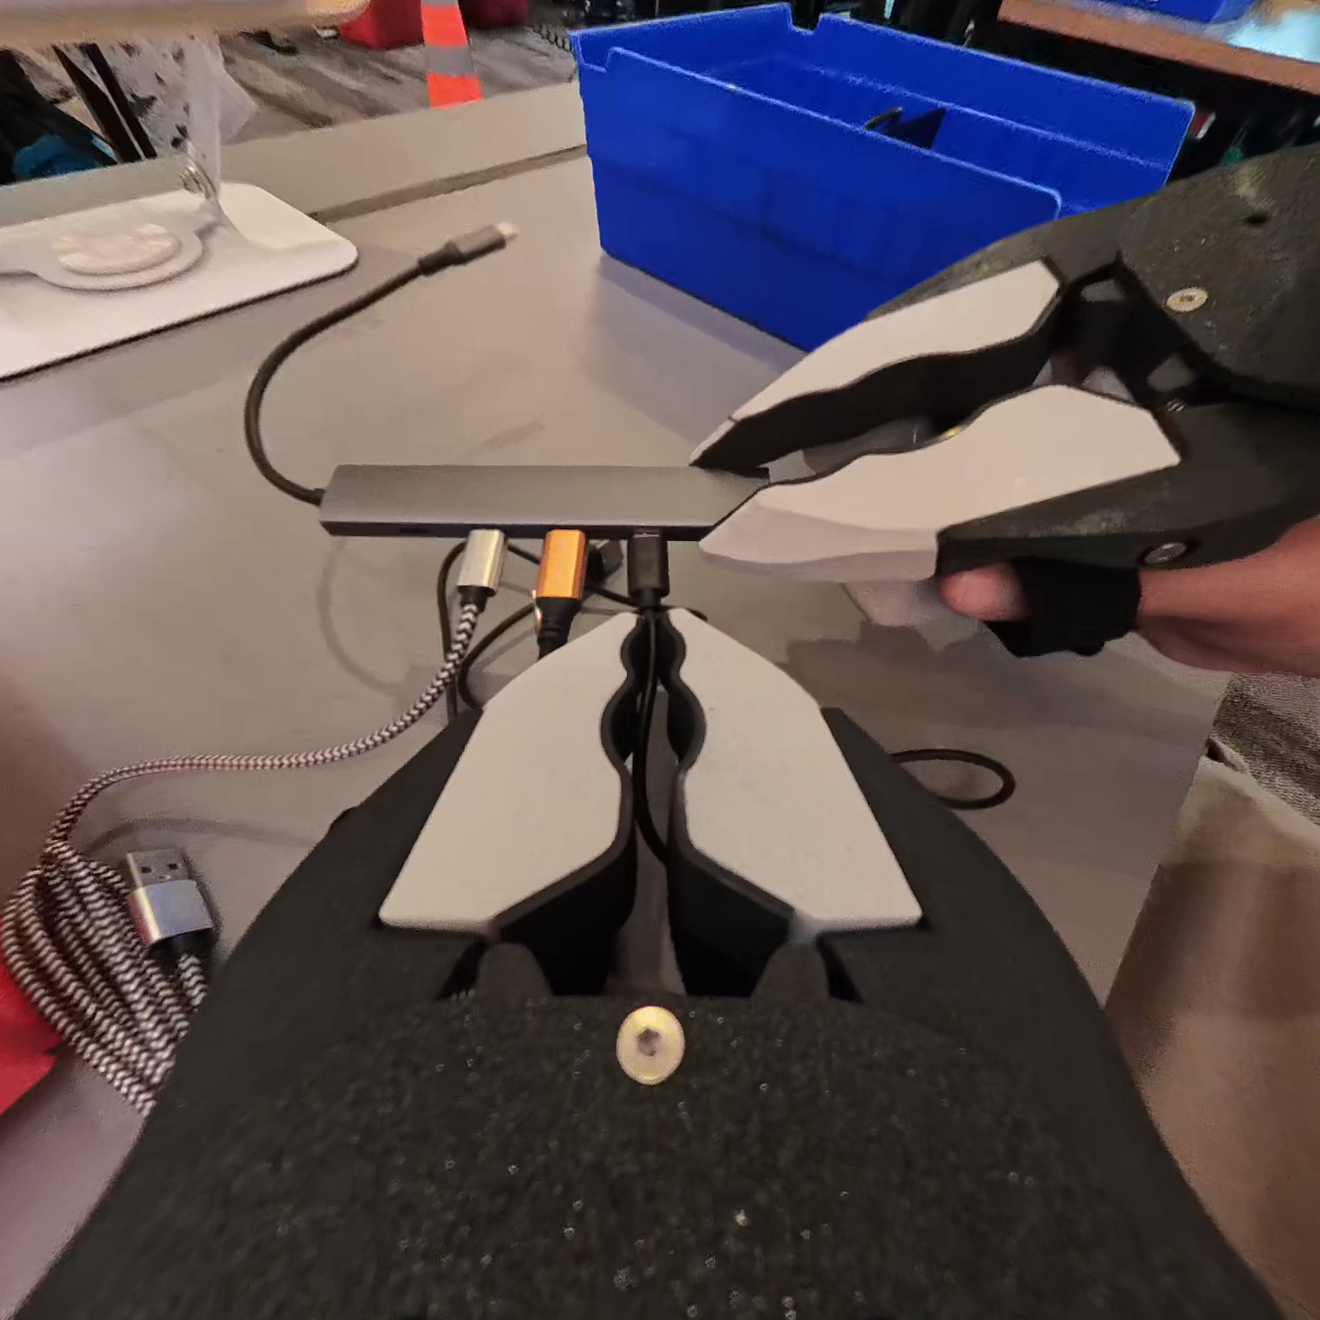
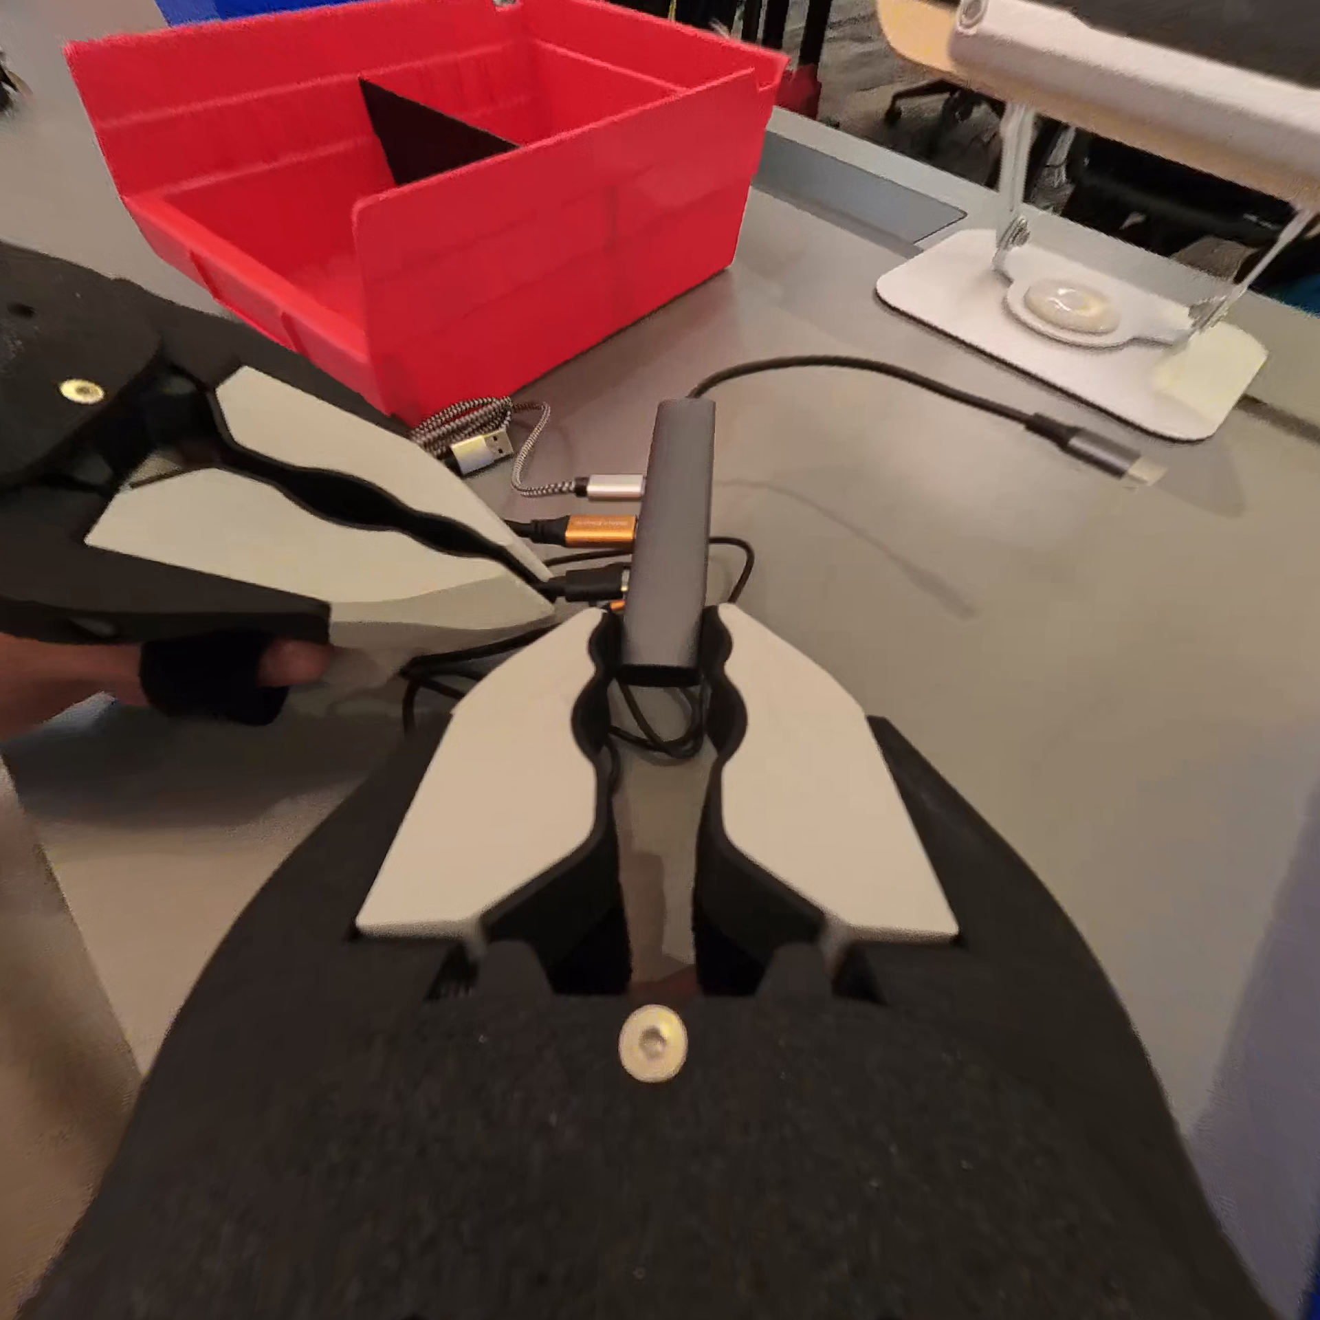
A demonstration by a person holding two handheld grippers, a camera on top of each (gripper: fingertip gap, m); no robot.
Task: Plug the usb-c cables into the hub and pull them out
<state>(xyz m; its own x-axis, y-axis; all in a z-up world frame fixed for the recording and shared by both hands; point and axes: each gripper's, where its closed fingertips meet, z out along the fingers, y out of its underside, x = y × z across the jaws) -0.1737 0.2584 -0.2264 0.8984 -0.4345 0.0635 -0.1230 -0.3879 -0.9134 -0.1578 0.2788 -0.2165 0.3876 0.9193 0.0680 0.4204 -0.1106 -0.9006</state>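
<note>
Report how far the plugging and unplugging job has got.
Done: the silver plug, orange plug and black plug all sit in the flat grey metal hub.

In hand: the right hand-held gripper clamps the hub's end; the left hand-held gripper is closed on the thin black cable just behind its plug.

Left: all three plugs remain to be pulled out.

Left tongs [image 1: 651,620] closed on black cable [image 1: 646,721] behind its plug, right tongs [image 1: 721,493] clamping hub [image 1: 528,493].
</note>
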